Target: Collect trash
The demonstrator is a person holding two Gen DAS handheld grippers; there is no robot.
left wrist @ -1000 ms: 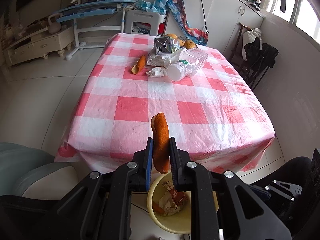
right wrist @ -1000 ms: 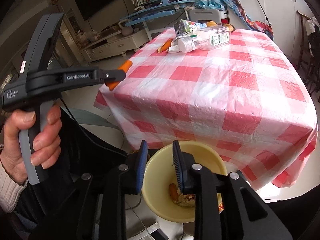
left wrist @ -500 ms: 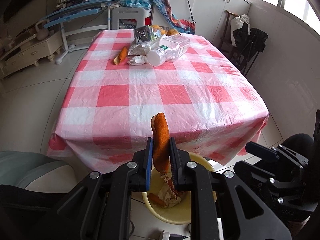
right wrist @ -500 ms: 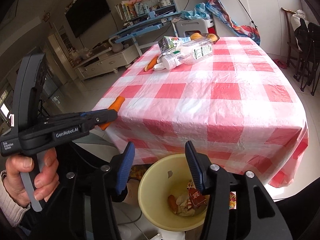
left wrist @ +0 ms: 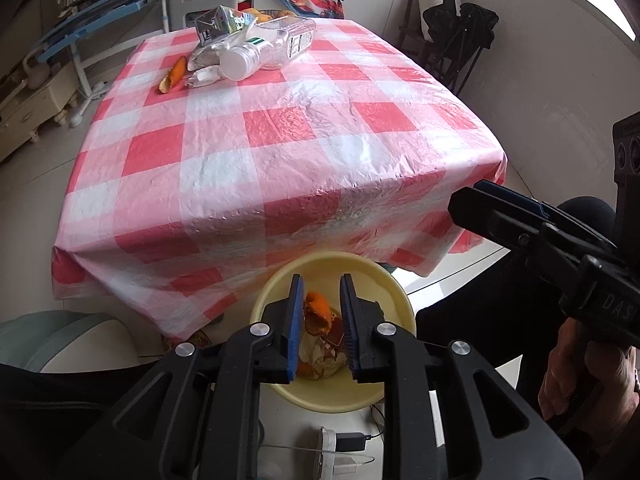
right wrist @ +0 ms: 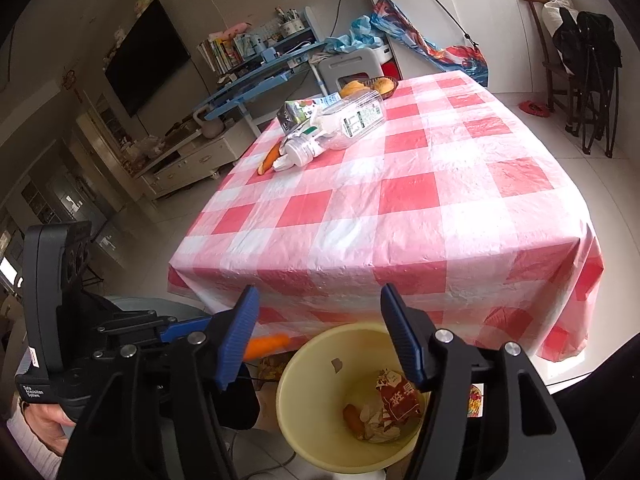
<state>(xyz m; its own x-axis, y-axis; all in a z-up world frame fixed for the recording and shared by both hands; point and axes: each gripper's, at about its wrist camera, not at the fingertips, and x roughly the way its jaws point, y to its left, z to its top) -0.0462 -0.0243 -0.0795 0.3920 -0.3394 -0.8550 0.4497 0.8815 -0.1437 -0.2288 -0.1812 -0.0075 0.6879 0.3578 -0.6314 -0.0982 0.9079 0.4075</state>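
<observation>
My left gripper (left wrist: pixel 321 280) points down into the yellow bin (left wrist: pixel 332 258) on the floor at the table's near edge. Its jaws are opening, and the orange peel (left wrist: pixel 317 312) slips down between the pads with a gap beside it. In the right wrist view the peel (right wrist: pixel 268 344) still pokes out at the left gripper's tip, over the bin (right wrist: pixel 344 327). My right gripper (right wrist: pixel 320 290) hangs above the bin, jaws opening wide with nothing between them. Far across the table lie a plastic bottle (left wrist: pixel 272 44), a carton (left wrist: pixel 218 24) and another peel (left wrist: pixel 174 76).
The checked tablecloth (left wrist: pixel 280 152) hangs over the table edge just behind the bin. A charger and plug (left wrist: pixel 344 444) lie on the floor by the bin. A grey-green seat (left wrist: pixel 60 336) is at the left. A chair with dark clothes (left wrist: pixel 460 28) stands at the far right.
The left gripper came down over the bin and its jaws parted, so the peel sank between them. The right gripper's jaws spread wide.
</observation>
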